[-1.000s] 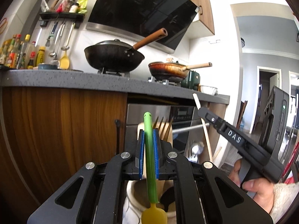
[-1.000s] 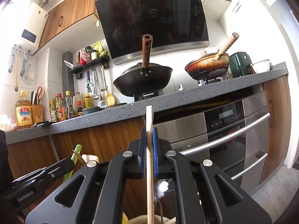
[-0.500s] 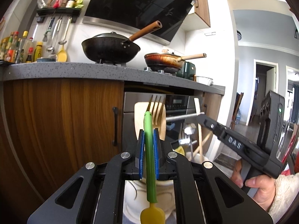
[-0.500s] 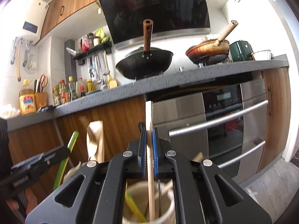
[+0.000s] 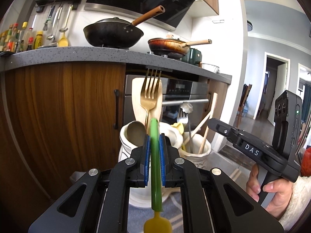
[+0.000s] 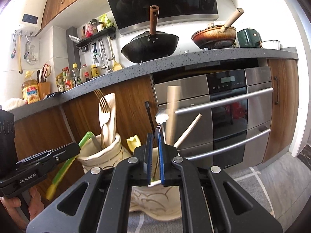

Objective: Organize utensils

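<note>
Right gripper [image 6: 154,159]: a second ago clamped on a wooden stick [image 6: 172,114]; now the jaws stand apart with nothing between them. The stick is blurred just beyond, apparently dropping into the near ceramic holder [image 6: 155,203]. That utensil looks delivered.

Left gripper [image 5: 155,151]: unchanged, clamped on the green-handled spatula [image 5: 155,167], yellow head toward the camera. It hovers before the other ceramic holder [image 5: 126,155], which holds a gold fork [image 5: 149,95] and wooden spatula [image 5: 137,97]. Likely next in.

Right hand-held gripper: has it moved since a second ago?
Yes. The right hand-held gripper has dropped: the countertop now sits higher above it, and the jar is nearer.
</note>
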The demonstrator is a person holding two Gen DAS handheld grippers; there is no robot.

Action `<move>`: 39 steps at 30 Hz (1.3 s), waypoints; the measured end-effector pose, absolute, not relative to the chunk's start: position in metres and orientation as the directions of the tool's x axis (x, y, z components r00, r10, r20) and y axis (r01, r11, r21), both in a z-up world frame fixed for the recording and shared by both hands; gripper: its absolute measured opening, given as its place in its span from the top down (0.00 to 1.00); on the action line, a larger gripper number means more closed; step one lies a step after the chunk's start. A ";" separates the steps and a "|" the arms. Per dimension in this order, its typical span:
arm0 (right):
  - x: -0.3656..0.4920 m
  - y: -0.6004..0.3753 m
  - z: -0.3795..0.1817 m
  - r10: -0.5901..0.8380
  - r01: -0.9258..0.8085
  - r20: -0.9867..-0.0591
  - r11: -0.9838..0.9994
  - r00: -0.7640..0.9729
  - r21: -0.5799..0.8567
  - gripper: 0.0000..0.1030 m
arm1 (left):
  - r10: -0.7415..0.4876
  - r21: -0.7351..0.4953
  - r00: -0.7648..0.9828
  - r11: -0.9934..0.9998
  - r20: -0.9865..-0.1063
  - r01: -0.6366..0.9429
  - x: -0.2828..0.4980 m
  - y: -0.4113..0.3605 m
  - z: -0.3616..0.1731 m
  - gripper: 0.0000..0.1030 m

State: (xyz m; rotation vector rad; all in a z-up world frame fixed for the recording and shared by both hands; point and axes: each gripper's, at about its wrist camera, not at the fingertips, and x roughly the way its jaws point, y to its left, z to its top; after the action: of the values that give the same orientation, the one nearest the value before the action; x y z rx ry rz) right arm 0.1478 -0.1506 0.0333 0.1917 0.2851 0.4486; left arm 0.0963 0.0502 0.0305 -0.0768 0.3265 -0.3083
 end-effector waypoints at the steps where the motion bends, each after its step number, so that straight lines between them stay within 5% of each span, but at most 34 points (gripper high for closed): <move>1: 0.145 -0.150 0.034 0.456 -0.402 -0.235 0.882 0.858 0.245 0.94 | -0.311 -0.125 0.899 0.950 -0.310 0.285 0.095 0.050 0.031 0.91; 3: 0.141 -0.150 0.034 0.460 -0.405 -0.241 0.881 0.855 0.243 0.94 | -0.309 -0.134 0.894 0.950 -0.325 0.280 0.092 0.051 0.030 0.88; 7: 0.132 -0.148 0.036 0.470 -0.415 -0.261 0.878 0.843 0.239 0.92 | -0.316 -0.157 0.884 0.948 -0.345 0.277 0.087 0.054 0.028 0.67; 10: 0.122 -0.150 0.038 0.481 -0.423 -0.273 0.872 0.833 0.246 0.76 | -0.313 -0.154 0.882 0.949 -0.353 0.275 0.080 0.056 0.029 0.65; 19: 0.101 -0.165 0.038 0.470 -0.400 -0.297 0.876 0.831 0.269 0.73 | -0.316 -0.177 0.859 0.948 -0.404 0.265 0.069 0.069 0.022 0.65; 26: 0.091 -0.170 0.038 0.468 -0.393 -0.303 0.877 0.830 0.276 0.73 | -0.313 -0.116 0.687 0.941 -0.656 0.318 0.079 0.046 -0.028 0.65; 31: 0.089 -0.170 0.037 0.470 -0.394 -0.307 0.876 0.827 0.280 0.73 | -0.235 -0.023 0.597 0.940 -0.767 0.340 0.092 0.023 -0.054 0.82; 39: 0.086 -0.173 0.036 0.471 -0.392 -0.305 0.874 0.828 0.287 0.73 | -0.208 -0.015 0.521 0.936 -0.828 0.351 0.101 0.019 -0.070 0.87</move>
State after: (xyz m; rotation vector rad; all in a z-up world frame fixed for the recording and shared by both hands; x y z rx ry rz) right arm 0.0856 -0.1731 0.0360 0.2170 0.3787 0.4619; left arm 0.1014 0.0194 -0.0697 0.1617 0.9670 -0.3370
